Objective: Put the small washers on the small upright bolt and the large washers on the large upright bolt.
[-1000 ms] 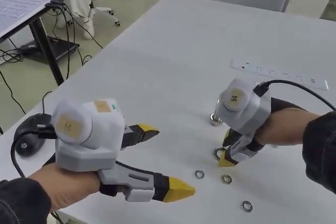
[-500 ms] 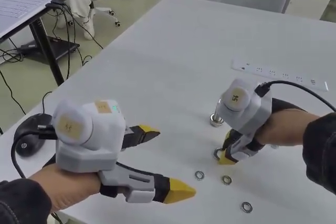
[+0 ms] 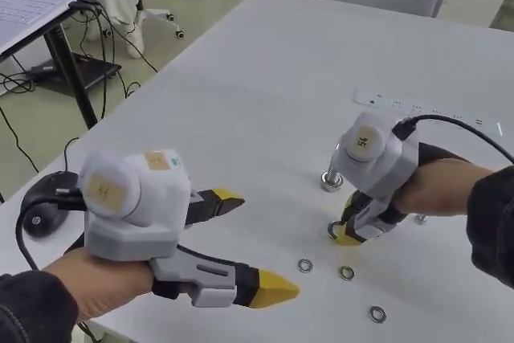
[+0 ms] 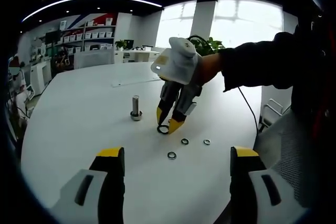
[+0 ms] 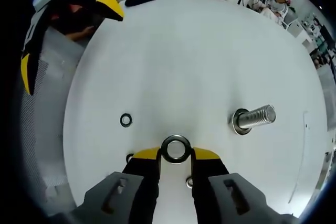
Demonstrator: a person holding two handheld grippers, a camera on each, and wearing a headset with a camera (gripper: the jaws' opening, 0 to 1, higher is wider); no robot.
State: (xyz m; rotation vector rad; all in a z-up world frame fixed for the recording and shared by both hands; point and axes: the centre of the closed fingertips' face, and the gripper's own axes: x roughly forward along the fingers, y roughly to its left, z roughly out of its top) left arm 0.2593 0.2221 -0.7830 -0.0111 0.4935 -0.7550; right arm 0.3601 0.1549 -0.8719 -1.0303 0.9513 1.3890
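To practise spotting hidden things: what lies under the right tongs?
The right tongs grip a large washer. Beneath, one small washer shows between them and another peeks out, half covered. Anything else below is hidden.

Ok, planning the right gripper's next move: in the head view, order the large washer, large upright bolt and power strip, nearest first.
1. Large washer, in its jaws.
2. Large upright bolt, just beyond.
3. Power strip, far back.

On table (image 3: 241, 94), bolt (image 3: 332, 177) stands behind 3 small washers (image 3: 305, 266), large washer (image 5: 176, 149) btwn them in right gripper (image 3: 344, 237), power strip (image 3: 426, 108) farthest back.
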